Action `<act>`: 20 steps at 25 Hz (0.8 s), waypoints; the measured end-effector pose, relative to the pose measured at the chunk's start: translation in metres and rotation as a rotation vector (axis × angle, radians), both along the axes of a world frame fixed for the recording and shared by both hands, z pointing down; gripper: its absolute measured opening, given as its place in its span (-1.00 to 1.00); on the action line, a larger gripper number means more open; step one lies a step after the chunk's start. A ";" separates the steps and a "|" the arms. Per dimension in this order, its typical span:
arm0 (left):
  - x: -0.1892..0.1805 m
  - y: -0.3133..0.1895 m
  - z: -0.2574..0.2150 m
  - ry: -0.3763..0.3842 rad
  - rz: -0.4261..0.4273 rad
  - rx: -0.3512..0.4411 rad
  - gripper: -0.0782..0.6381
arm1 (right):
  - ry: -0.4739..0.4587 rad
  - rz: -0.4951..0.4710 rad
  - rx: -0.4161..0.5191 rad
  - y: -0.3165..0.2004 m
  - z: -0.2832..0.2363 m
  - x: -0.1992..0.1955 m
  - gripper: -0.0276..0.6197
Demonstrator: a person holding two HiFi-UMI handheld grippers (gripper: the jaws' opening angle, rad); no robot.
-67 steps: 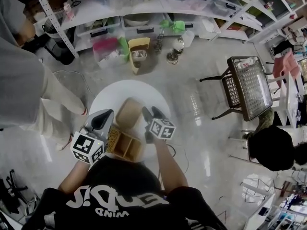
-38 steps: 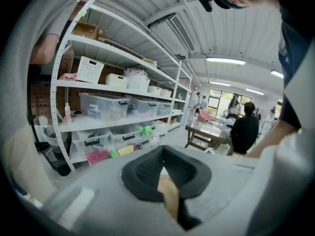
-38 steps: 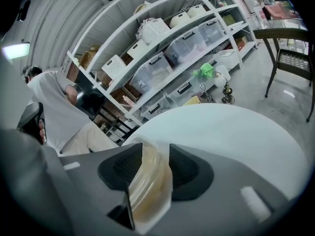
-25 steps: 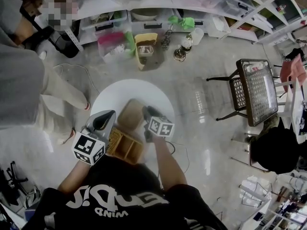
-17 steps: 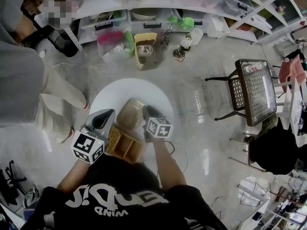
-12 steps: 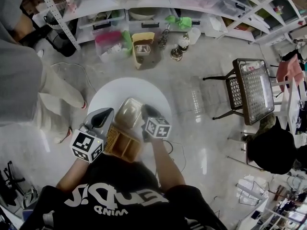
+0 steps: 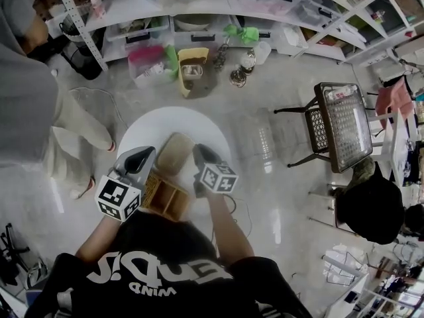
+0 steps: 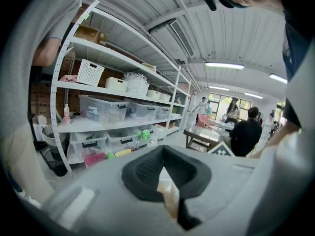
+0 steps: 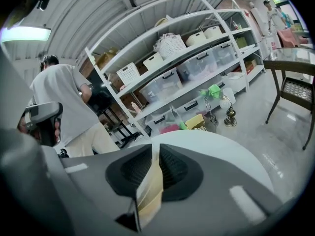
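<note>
Over the round white table (image 7: 151,126), I'm clamping the left gripper (image 7: 142,165) on the divided wooden box (image 7: 167,200) by its wall; right gripper (image 7: 199,158) is pinching the tan lid (image 7: 173,152) edge, lid touching the box's far end; judging mid lid handling; next move is calling for a firm left hold; shirt print (image 7: 159,273) is showing upside down, unreadable.

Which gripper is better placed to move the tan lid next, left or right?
Right. The right gripper is already clamped on the edge of the tan lid. The left gripper is shut on a wall of the wooden divided box, probably steadying it.
</note>
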State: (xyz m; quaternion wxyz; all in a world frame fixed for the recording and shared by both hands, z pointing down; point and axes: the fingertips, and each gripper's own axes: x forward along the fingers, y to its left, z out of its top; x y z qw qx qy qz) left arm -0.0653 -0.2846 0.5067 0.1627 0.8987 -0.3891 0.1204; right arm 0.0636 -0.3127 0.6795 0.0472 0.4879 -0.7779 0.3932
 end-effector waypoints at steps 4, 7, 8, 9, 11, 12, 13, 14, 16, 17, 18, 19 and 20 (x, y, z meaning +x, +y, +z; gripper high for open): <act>0.002 0.009 -0.008 0.007 -0.007 0.009 -0.78 | -0.016 -0.001 0.054 0.002 -0.026 0.004 -0.77; 0.002 0.014 -0.012 0.011 -0.015 0.016 -0.78 | -0.024 0.006 0.096 0.004 -0.046 0.008 -0.77; 0.001 0.015 -0.013 0.012 -0.019 0.019 -0.78 | -0.025 0.009 0.112 0.005 -0.054 0.009 -0.77; 0.000 0.017 -0.015 0.014 -0.024 0.021 -0.78 | -0.025 0.013 0.128 0.006 -0.062 0.010 -0.77; -0.001 0.022 -0.019 0.019 -0.031 0.027 -0.78 | -0.025 0.022 0.165 0.009 -0.079 0.014 -0.77; -0.001 0.024 -0.021 0.020 -0.033 0.031 -0.78 | -0.025 0.027 0.185 0.011 -0.088 0.016 -0.77; 0.000 0.027 -0.023 0.022 -0.034 0.036 -0.78 | -0.025 0.034 0.205 0.013 -0.097 0.019 -0.77; 0.001 0.030 -0.025 0.023 -0.034 0.041 -0.78 | -0.026 0.041 0.225 0.015 -0.106 0.022 -0.77; 0.002 0.036 -0.029 0.026 -0.034 0.050 -0.78 | -0.026 0.060 0.267 0.019 -0.126 0.030 -0.77; 0.004 0.040 -0.032 0.027 -0.034 0.053 -0.78 | -0.025 0.070 0.289 0.023 -0.136 0.034 -0.77; 0.005 0.045 -0.034 0.027 -0.035 0.057 -0.78 | -0.023 0.079 0.310 0.027 -0.147 0.038 -0.77; 0.007 0.049 -0.037 0.027 -0.036 0.061 -0.78 | -0.020 0.086 0.331 0.031 -0.158 0.043 -0.77; 0.009 0.054 -0.040 0.027 -0.038 0.065 -0.78 | -0.017 0.091 0.351 0.037 -0.168 0.047 -0.77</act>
